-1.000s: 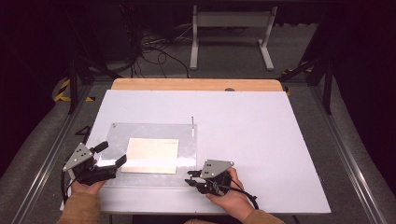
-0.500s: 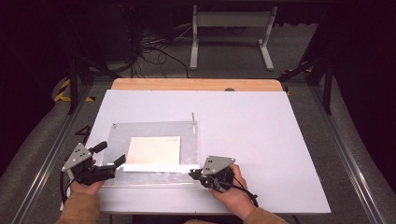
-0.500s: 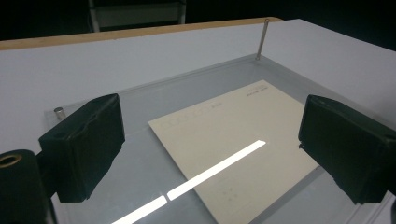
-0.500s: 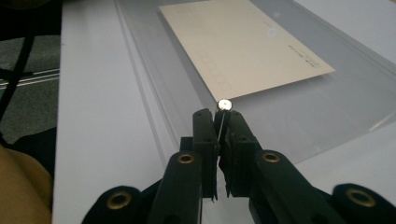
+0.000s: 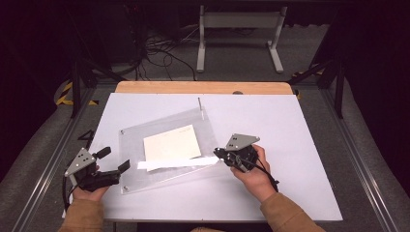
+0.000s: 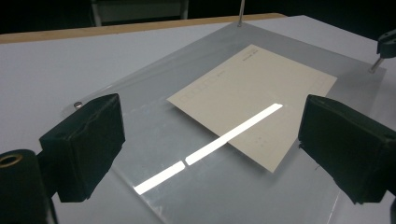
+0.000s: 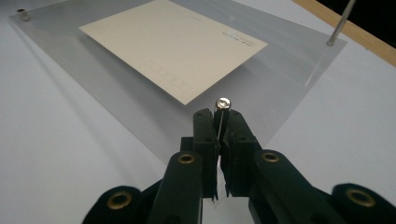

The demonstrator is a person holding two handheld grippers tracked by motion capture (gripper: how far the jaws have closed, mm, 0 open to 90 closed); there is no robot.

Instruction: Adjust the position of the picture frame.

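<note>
A clear plastic plate [image 5: 140, 133] lies skewed on the white table with a cream card [image 5: 171, 142] on or under it. My right gripper [image 5: 217, 153] is at the plate's near right corner. In the right gripper view it [image 7: 218, 116] is shut on a thin metal pin topped by a screw head [image 7: 223, 102]. A second pin [image 5: 199, 104] stands upright at the far right corner. My left gripper [image 5: 115, 159] is open beside the plate's near left edge. In the left gripper view its jaws frame the plate [image 6: 154, 116] and card [image 6: 252, 93] without touching them.
A wooden strip [image 5: 203, 87] runs along the table's far edge. A small screw [image 5: 124, 189] marks the plate's near left corner. A bright strip of reflected light [image 5: 176, 163] crosses the plate's front. Cables and a metal stand [image 5: 239, 34] sit on the floor beyond.
The plate has swung counter-clockwise, its right side moving away from the person as my right gripper went forward with the corner pin. My left gripper stayed near the front left corner.
</note>
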